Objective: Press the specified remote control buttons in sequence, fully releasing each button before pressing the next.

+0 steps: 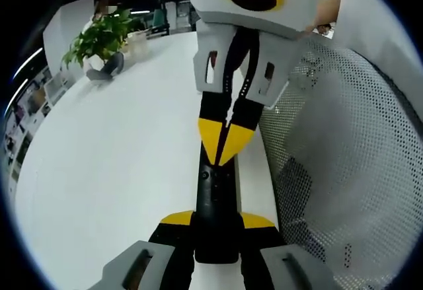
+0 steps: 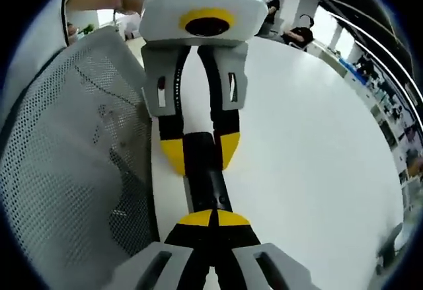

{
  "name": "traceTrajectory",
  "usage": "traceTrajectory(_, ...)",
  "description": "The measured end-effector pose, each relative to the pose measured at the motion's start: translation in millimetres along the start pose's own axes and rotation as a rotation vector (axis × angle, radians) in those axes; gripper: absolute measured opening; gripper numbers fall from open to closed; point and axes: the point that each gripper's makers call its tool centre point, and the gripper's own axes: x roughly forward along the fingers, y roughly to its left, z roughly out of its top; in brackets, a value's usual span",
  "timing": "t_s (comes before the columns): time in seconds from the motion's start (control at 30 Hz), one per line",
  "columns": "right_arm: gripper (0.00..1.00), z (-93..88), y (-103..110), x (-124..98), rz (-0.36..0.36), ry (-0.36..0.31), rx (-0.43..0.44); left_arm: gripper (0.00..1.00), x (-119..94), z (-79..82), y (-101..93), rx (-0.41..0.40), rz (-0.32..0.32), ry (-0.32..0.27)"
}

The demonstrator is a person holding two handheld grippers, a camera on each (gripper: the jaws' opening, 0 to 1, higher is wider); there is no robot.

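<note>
Here the left tongs clamp one end of the black remote above the white worktop; the right tongs, tips together, press down on its other end.

Glossy black plastic remote, smooth matt white table, perforated mesh chair
</note>
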Motion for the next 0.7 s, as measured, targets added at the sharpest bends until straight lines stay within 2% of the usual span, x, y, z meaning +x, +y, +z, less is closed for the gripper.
traceTrajectory(0.07,0.0,0.9,-0.5,-0.8,0.0,-0.039,0.075,0.24,0.0,0.1,0.0,-0.001,0.0,-0.001)
traceTrajectory(0.17,0.0,0.1,0.7,-2.1,-0.002,-0.042,0.053,0.24,0.1,0.1,0.0,0.0,0.0,-0.001)
traceTrajectory(0.2,0.0,0.2,2.6,-1.8,-0.01,-0.023,0.017,0.24,0.2,0.2,0.0,0.001,-0.001,-0.001)
traceTrajectory(0.27,0.0,3.6,11.2,0.4,0.019,-0.007,-0.038,0.24,0.2,0.2,0.1,0.001,-0.002,-0.002)
traceTrajectory(0.47,0.0,6.5,16.8,2.6,0.016,0.022,-0.07,0.24,-0.2,0.2,0.0,-0.003,0.0,-0.01)
traceTrajectory(0.57,0.0,6.8,18.5,3.6,0.02,0.047,-0.154,0.24,-0.3,0.1,0.0,-0.006,0.0,-0.018)
traceTrajectory(0.63,0.0,8.7,20.7,5.1,0.032,0.049,-0.154,0.24,-0.3,0.2,-0.1,-0.005,-0.001,-0.019)
traceTrajectory(0.7,0.0,7.6,20.6,7.4,0.032,0.076,-0.198,0.24,-0.3,0.2,-0.2,-0.003,-0.002,-0.017)
